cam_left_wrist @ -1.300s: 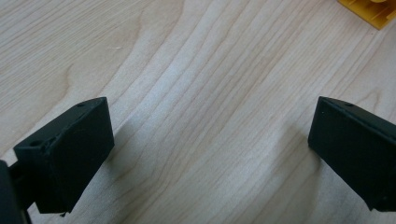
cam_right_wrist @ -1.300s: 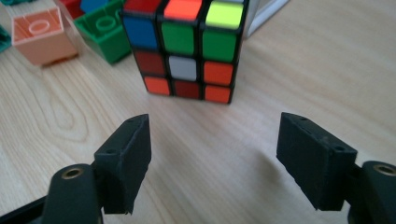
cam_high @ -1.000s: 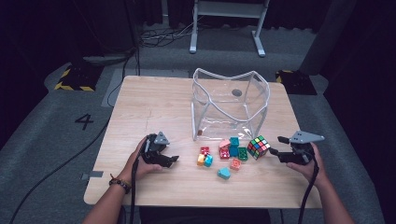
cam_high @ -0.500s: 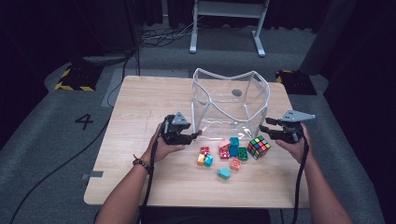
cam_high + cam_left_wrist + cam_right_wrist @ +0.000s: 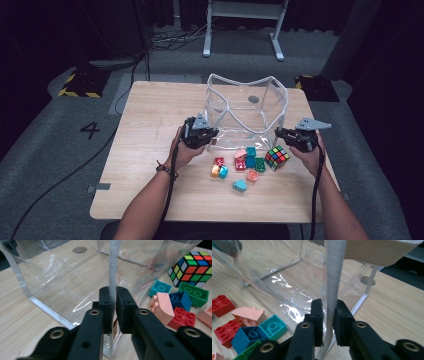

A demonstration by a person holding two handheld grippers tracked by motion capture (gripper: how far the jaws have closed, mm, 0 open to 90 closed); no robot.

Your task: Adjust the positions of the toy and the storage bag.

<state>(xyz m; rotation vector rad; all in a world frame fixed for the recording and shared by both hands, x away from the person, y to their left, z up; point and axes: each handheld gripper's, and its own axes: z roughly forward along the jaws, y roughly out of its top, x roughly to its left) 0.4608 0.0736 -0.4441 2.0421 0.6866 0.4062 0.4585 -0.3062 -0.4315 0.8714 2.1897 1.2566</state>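
Left gripper [image 5: 214, 134]: clamped on the clear plastic bag's [image 5: 247, 107] white edge strip at its near left corner, centre of the high view; its jaws have just been closing, and the left gripper view shows the strip [image 5: 113, 270] pinched between both pads.
Right gripper [image 5: 278, 133]: clenched on the same bag's near right corner, right of centre in the high view; its jaws have also just been closing, with the grey-white strip [image 5: 334, 277] running down between them in the right gripper view.
Bag: 1, standing open on the wooden table [image 5: 150, 125], upper middle of the high view, walls sagging inward at the top.
Around it: a Rubik's cube [image 5: 277, 157] just right of the brick cluster, below the bag's right corner and close under the right gripper.
Bricks: about 8 loose toy bricks in front of the bag, between the 2 hands, among them a red brick [image 5: 219, 161], a green brick [image 5: 259, 164] and a teal brick [image 5: 239, 185] nearest the bottom edge.
In the way: nothing between either gripper and its corner; the bricks lie just below the bag's front wall.
Left gripper view adds: stud detail on a pink sloped brick [image 5: 163, 308], a blue brick [image 5: 180, 299] touching it, and the round hole in the tabletop [image 5: 79, 250] seen through the plastic.
Right gripper view adds: the bricks at lower left, plus the bag's far corner seam at right.
High view adds: both forearms entering from the bottom, a "4" marked on the floor [image 5: 91, 130] at left, and a white frame stand [image 5: 243, 25] at the top.
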